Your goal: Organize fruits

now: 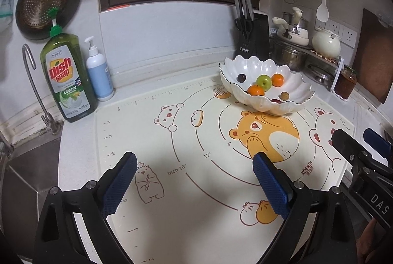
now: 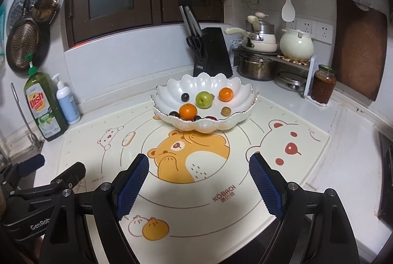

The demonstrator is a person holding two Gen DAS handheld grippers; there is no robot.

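Careful: your left gripper and right gripper spread wide, empty; bump scalloped bowl, tangerines roll out.

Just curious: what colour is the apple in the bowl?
Green apple, clearest in the right wrist view.

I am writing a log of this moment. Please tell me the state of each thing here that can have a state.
left gripper: jaws open, holding nothing
right gripper: jaws open, holding nothing
bowl: upright on the mat, fruit inside
green apple: in the bowl
two oranges: in the bowl
jar: upright, lid on
soap bottle: upright, cap on
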